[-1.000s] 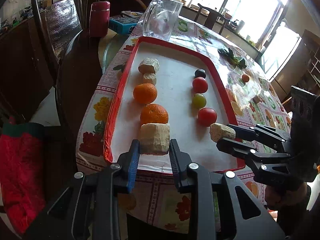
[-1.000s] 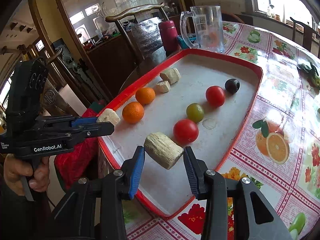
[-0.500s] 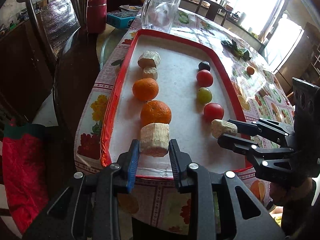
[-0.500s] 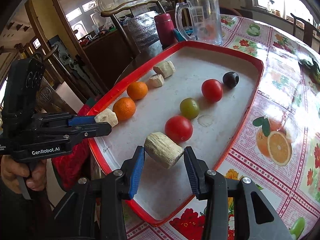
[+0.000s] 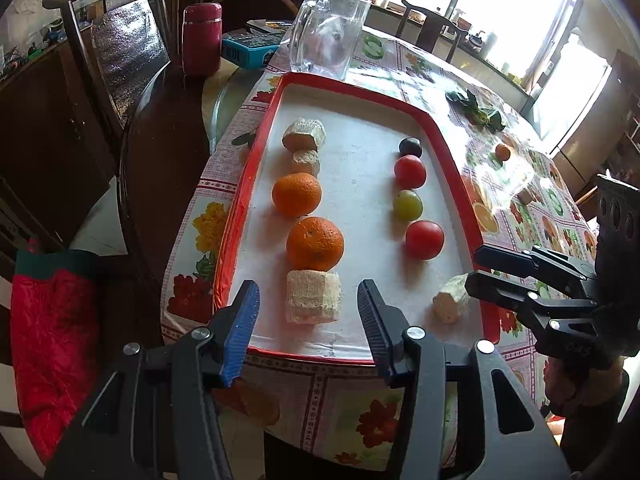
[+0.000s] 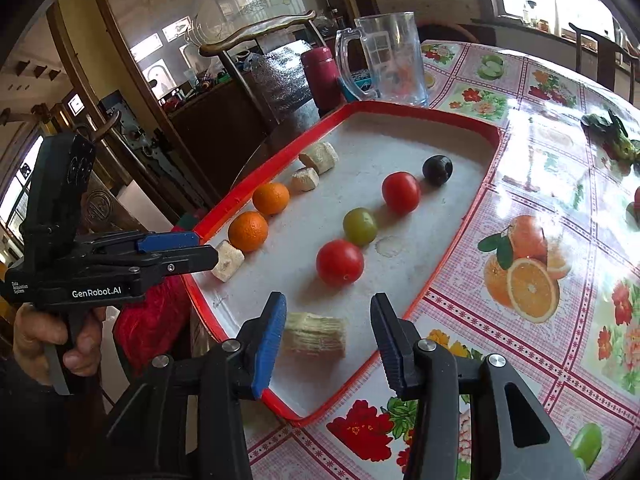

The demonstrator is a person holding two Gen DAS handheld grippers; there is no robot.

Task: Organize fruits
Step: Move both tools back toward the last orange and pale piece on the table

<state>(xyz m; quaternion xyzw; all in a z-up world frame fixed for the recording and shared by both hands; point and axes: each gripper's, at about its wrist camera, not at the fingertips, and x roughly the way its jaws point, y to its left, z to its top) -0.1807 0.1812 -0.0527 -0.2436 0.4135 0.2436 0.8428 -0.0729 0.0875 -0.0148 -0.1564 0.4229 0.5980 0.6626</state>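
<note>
A glass mug (image 5: 328,32) and a red flask (image 5: 201,38) stand behind the red tray (image 5: 236,216). Both grippers have just been opening. The left gripper (image 5: 308,312) is spread around one pale chunk (image 5: 313,296), not touching it. The right gripper (image 6: 328,334) is spread around another chunk (image 6: 314,335) lying on the tray. The tray holds four chunks, two oranges (image 5: 315,243), two tomatoes (image 5: 425,239), one green fruit (image 5: 407,205) and one dark fruit (image 5: 410,146).
</note>
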